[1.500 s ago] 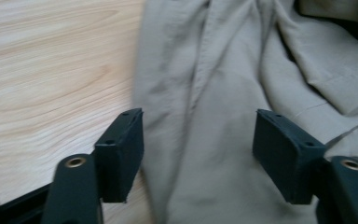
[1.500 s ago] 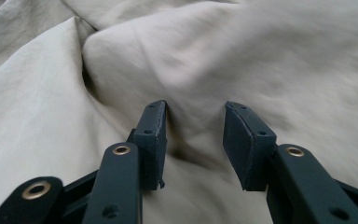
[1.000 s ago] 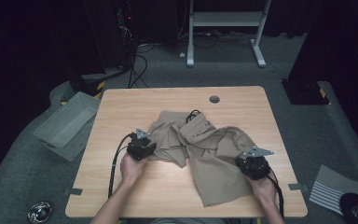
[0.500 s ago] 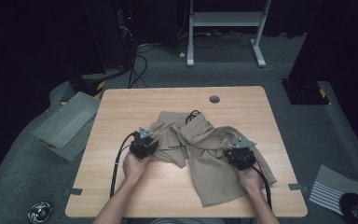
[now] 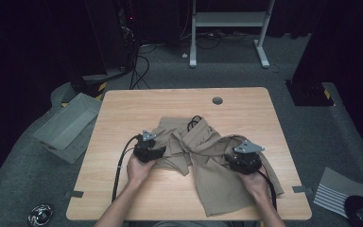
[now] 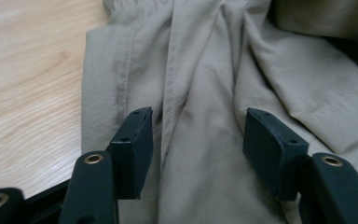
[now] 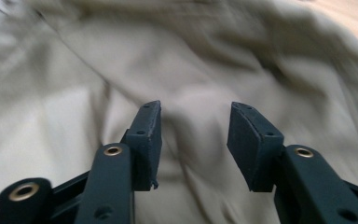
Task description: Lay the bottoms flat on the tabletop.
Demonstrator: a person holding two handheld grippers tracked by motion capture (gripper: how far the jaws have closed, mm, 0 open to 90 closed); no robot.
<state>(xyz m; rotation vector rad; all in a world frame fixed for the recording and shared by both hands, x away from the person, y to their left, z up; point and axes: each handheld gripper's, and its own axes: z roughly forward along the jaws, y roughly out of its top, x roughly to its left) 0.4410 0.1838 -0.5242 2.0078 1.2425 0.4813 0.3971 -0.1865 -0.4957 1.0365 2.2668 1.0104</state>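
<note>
So you've got a crumpled tan garment (image 5: 203, 156) lying on the desk (image 5: 123, 113), spread from about the middle down toward the near edge, with its longest flap running to the near right corner. A black cord (image 5: 193, 122) pokes out of its far side.

Your left tool (image 5: 157, 152) sits at the garment's left edge, the side toward the desk's left edge. In the left gripper view (image 6: 198, 135) the jaws stand wide apart with folds and a seam of the fabric (image 6: 205, 84) lying between them, and the pads aren't pressing on anything. They've just been opening.

Your right tool (image 5: 234, 158) is over the right part of the garment, closer to the near edge than the left one. In the right gripper view (image 7: 195, 126) its jaws are wide too, just opened up, cloth (image 7: 191, 56) under and ahead of them but nothing pinched. That view is a bit blurry, so fold details are hard to read.

Far side of the desk is bare wood with a round grommet hole (image 5: 217, 100) near the far edge. A grey bin (image 5: 68, 123) sits on the floor off the left edge.
</note>
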